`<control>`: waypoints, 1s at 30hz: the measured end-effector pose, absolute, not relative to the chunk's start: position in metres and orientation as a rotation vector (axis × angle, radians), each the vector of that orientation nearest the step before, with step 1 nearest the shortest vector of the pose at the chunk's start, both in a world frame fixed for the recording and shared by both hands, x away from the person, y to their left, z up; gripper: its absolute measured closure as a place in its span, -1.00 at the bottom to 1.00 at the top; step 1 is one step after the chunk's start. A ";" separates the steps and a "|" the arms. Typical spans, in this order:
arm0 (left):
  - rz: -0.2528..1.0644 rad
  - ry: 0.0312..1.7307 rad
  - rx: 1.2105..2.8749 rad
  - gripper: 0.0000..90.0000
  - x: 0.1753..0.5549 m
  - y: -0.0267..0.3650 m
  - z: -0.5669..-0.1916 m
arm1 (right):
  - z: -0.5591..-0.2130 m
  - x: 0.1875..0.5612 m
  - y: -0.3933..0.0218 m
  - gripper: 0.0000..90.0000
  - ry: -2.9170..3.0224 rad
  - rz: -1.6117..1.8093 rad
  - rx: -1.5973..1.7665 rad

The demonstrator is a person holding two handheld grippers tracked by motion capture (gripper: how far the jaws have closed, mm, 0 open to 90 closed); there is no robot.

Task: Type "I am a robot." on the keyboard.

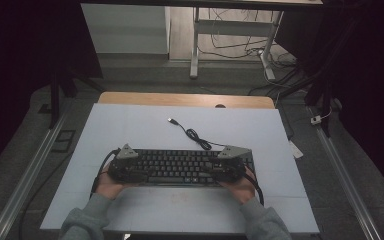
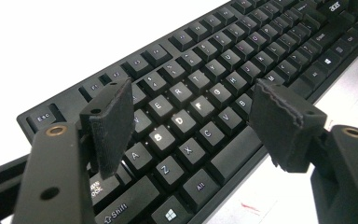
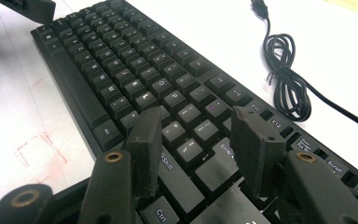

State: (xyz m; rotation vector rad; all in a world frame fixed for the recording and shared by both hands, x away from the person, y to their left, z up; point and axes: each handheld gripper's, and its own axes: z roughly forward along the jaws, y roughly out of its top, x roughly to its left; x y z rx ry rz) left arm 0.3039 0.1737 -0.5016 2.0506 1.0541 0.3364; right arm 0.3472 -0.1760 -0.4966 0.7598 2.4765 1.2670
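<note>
Both hands (image 1: 109,184) low at keyboard (image 1: 180,167) ends

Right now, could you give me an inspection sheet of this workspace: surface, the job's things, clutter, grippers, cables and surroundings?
Surface: white table top, with faint red marks near the keyboard.
Job's things: black keyboard, lying flat near the person's edge.
Clutter: nothing seen.
Grippers: left gripper open above the letter keys; right gripper open above the Enter and Shift keys; nothing between the jaws of either.
Cables: keyboard cable, partly coiled, its plug lying loose on the table.
Surroundings: dark room, a desk frame and floor wires behind the table.
</note>
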 end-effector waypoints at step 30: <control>0.391 1.084 2.020 -0.32 0.256 0.205 -0.510 | -0.501 0.304 -0.285 0.08 2.330 1.198 0.900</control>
